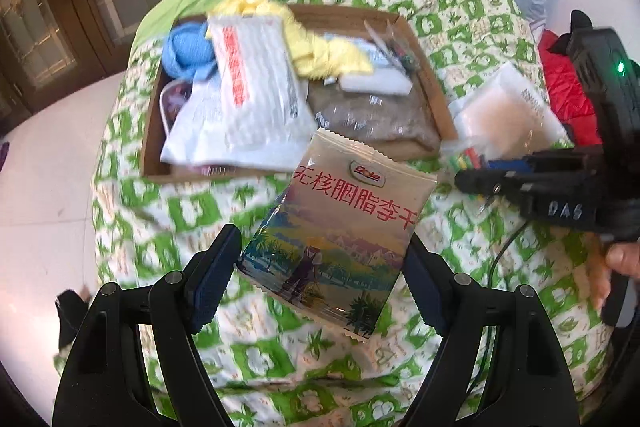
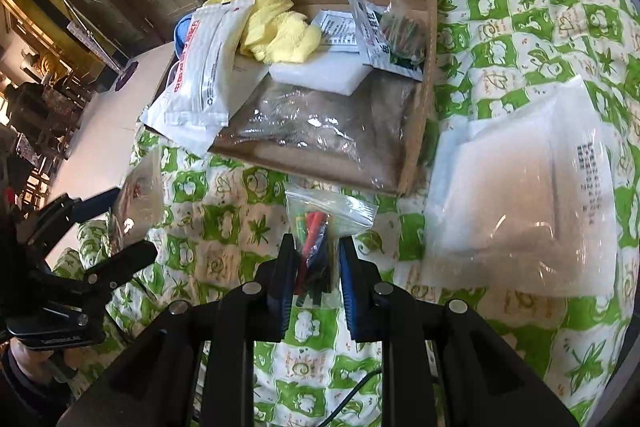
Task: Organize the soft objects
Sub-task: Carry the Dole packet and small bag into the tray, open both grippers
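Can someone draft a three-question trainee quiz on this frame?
1. True or false: the left gripper holds the printed foil snack packet above the green-and-white patterned quilt.
2. What does the right gripper clamp? A) yellow fluffy cloth B) small clear zip bag of coloured sticks C) white foam block
3. Fill in: the yellow cloth lies in the shallow brown ____ tray.

Key: 1 true; 2 B; 3 cardboard.

A shallow brown cardboard box (image 2: 420,115) lay on the green-and-white patterned quilt (image 2: 520,7); a clear flat plastic packet (image 2: 528,187) lay right of the box, a crumpled yellow cloth (image 2: 276,27) inside it.
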Motion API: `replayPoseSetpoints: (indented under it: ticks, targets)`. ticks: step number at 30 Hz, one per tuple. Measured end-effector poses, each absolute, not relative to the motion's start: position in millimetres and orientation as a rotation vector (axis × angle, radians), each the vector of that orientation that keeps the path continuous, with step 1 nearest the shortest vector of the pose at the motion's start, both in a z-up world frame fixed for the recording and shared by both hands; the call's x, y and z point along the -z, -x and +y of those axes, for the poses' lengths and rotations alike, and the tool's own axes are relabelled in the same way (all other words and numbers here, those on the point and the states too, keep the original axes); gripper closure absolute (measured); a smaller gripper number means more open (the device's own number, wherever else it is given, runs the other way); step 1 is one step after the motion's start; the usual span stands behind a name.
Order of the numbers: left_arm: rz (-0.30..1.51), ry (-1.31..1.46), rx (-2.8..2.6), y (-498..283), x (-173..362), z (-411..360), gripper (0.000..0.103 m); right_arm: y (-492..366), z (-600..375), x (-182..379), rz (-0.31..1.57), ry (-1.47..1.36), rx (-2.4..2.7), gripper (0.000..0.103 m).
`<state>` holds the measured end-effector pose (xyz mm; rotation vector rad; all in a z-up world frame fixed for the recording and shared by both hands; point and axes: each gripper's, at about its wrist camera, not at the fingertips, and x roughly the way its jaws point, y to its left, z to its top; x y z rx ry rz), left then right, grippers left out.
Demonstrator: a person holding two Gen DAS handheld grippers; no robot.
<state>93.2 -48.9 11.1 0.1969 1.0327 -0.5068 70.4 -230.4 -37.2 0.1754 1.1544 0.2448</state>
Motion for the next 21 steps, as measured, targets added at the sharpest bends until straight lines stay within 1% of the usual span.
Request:
replayPoseSetpoints:
  ticks: [7,16,21]
  targets:
    - [1.036,-0.196,0.517,-119,-16,-69,0.023,-81,-238,30,1.138,-0.183,-0.237,0.083]
    - [1.108,-0.168,0.499,-159,0,-83,0.023,-91,-253,28,1.137,-0.207,-0.226,0.083]
    - [1.139,-0.173,0.511,-171,11,-96,0.023,-109,-259,16,1.149,-0.202,-0.229,0.083]
